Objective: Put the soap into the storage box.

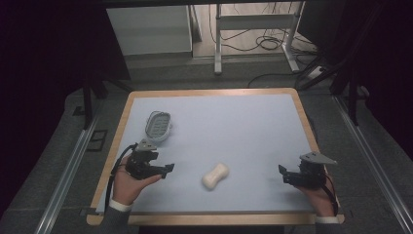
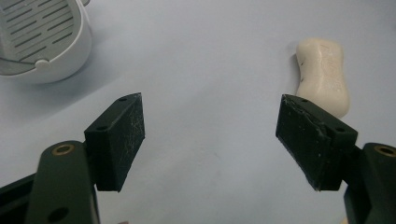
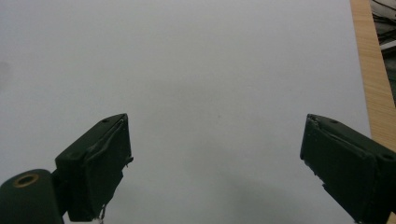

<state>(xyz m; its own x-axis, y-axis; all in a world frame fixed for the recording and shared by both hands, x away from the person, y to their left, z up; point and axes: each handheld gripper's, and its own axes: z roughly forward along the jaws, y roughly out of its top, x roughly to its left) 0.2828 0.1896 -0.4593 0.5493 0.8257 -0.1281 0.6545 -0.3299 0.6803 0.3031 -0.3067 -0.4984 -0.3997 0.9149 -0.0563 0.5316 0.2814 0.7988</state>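
**A:** Where are your jaws right now?

**B:** On your left gripper the jaws stand wide apart with nothing between them. Just past its right-hand jaw lies the soap bar, cream-coloured and waisted like a peanut, flat on the pale table. Your right gripper is also spread open, holding nothing, over bare surface near the wooden edge.

**A:** Why are they held like that?

**B:** My guess: the open left jaws point toward the soap, ready to close on it, while the right one waits off to the side.

**A:** And the container?

**B:** A white soap dish with a slotted grey insert sits beyond your left hand, apart from the soap. Nothing is in it.
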